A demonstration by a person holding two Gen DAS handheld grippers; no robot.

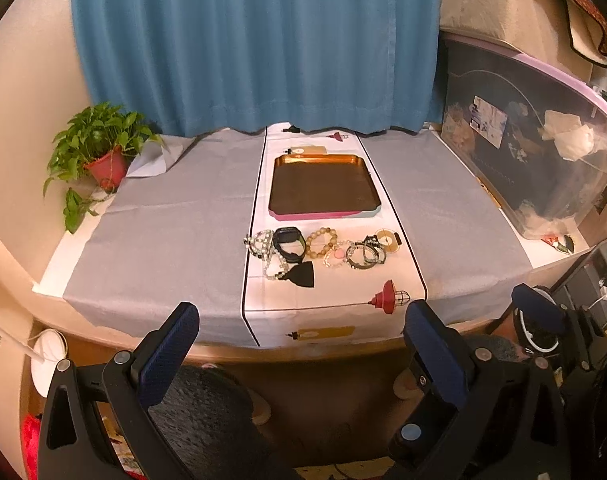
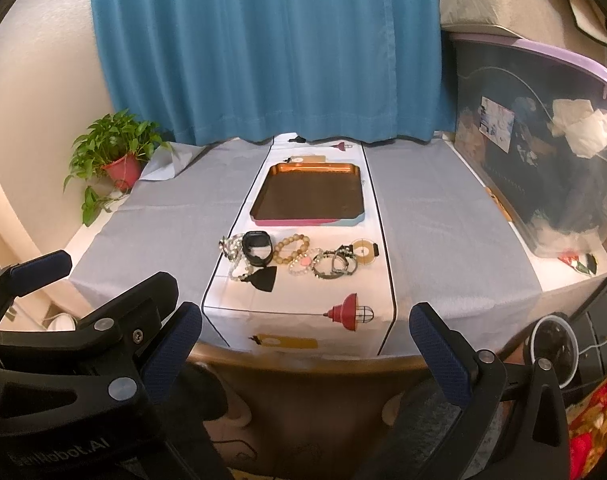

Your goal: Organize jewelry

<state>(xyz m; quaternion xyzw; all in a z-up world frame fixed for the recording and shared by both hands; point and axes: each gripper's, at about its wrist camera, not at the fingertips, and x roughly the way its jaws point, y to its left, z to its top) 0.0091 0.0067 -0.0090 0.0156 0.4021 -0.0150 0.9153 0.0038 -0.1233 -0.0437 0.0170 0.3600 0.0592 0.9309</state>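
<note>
I hold my left hand-held gripper (image 1: 299,336) and right hand-held gripper (image 2: 305,336) back from the near edge of the desk (image 1: 175,216), both spread wide and carrying nothing, presumably so the whole layout stays in view before a first pick. One tray (image 1: 357,211) lies bare on the runner, likely the destination. The jewelry is grouped just in front of it: one black watch (image 1: 289,245), one wooden bead bracelet (image 1: 321,242), and several tangled bracelets I cannot count reliably.
</note>
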